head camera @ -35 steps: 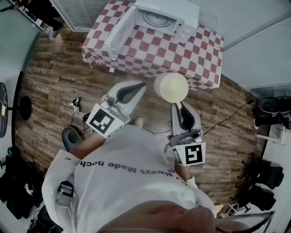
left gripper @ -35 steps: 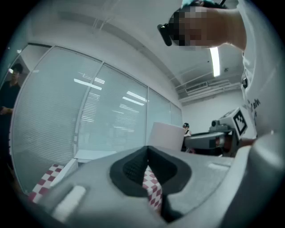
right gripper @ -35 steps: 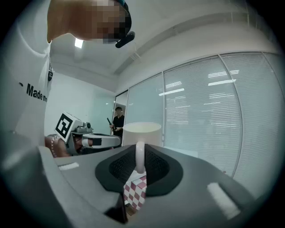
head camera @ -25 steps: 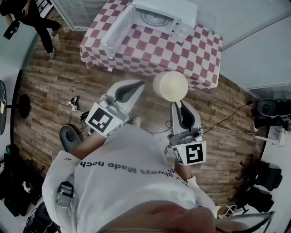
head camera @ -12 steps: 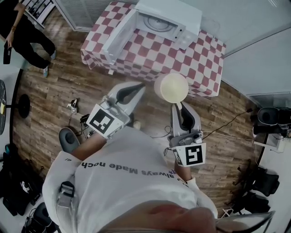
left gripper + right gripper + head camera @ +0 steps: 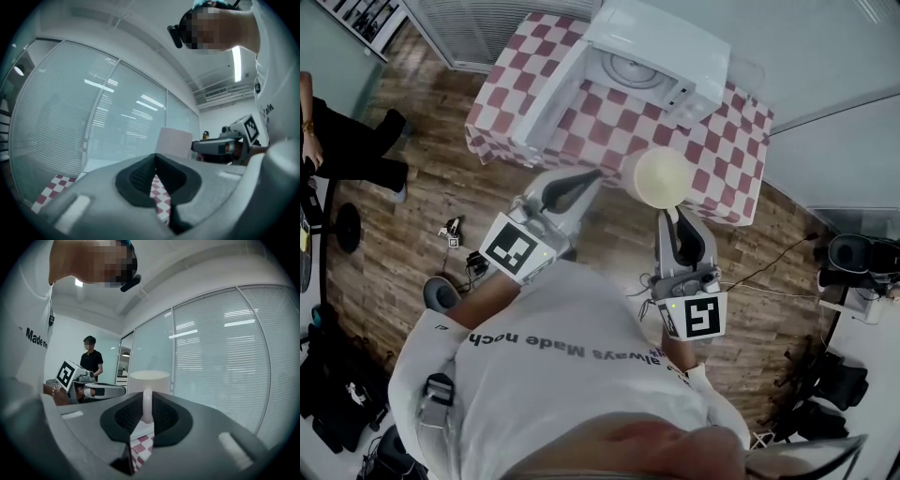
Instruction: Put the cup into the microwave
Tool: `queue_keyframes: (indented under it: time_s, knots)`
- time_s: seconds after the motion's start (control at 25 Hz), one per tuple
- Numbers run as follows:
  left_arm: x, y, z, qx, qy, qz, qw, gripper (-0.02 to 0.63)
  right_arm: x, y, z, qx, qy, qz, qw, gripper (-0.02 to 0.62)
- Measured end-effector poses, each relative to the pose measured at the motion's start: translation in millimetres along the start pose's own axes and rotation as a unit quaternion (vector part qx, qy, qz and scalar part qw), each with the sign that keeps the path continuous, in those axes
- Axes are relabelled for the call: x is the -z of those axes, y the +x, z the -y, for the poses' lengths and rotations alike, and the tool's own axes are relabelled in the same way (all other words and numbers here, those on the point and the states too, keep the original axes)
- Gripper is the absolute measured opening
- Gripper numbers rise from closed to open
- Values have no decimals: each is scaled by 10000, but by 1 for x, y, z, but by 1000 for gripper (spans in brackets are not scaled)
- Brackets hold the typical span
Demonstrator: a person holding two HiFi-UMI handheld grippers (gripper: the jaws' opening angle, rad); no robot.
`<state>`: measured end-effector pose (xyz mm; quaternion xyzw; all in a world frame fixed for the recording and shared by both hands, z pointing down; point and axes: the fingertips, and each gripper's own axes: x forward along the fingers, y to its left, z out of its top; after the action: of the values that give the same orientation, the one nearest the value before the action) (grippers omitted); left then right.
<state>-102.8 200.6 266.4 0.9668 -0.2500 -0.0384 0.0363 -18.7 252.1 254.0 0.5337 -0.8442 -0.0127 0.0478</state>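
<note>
The right gripper (image 6: 147, 398) is pinched on the handle (image 6: 147, 411) of the cup (image 6: 149, 379). Both pads press on the handle's sides. The cup is pale, sits upright and is carried clear of every surface, mouth upward.

From above, the cup hangs over the near edge of the table (image 6: 609, 117), which is covered by a red-and-white checked cloth. The microwave (image 6: 661, 37) stands at the far side of that table, well apart from the cup. Its door (image 6: 546, 80) is swung fully open to the left, and the round turntable (image 6: 630, 67) is visible inside the cavity (nothing can be made out on it).

The left gripper (image 6: 155, 157) has its jaws pressed together at the tips, with nothing between them. It is held level beside the right gripper, on the side of the open door, and touches neither the cup nor the table. In the left gripper view the cup shows just past the jaw tips, with the right gripper behind it. Each gripper carries a marker cube (image 6: 517, 248) at its rear.

The person holding both grippers stands on a wooden plank floor (image 6: 412, 216), facing the near side of the table. A glass wall with blinds (image 6: 220, 366) runs along the room beyond the table. A bystander (image 6: 91, 359) in a dark shirt stands in the background of the right gripper view, behind the left gripper.
</note>
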Motion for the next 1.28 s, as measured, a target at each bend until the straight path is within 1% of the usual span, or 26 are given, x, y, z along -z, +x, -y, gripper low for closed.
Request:
queue_keyframes:
  time_s: [0.12,0.24,0.32,0.48,0.68,0.8,0.96,1.04,1.16,1.28]
  knots:
    - [0,8,-33,11,-22,-67,10000,3,-4,34,6,3,-15,10,10000,44]
    - [-1,14,-62,20,-24,-44,10000,3,-6,63,10,3,-29,20,10000,43]
    - [-3,17,-77,39,-3,-14,10000,3,-7,78,13,31,-36,32,10000,43]
    - [1,22,-99,79,-82,-65,9999,3,-5,101,17,102,11,-3,9999,43]
    - [7,31,-114,192,-107,-147,9997,3,-4,116,25,167,56,-12,9998,43]
    - [7,38,-122,169,-187,-152,9996,3,-3,124,32,188,72,-27,9998,43]
    - [5,51,-128,181,-180,-146,9996,3,-3,132,43,183,71,-3,9998,43]
    - [5,60,-131,172,-155,-145,9996,3,-2,135,52,182,68,11,9998,43]
    - [5,79,-132,143,-231,-152,9995,3,-1,138,71,187,67,42,9998,43]
    - [7,103,-134,167,-114,-197,9996,3,1,141,95,197,94,64,9997,43]
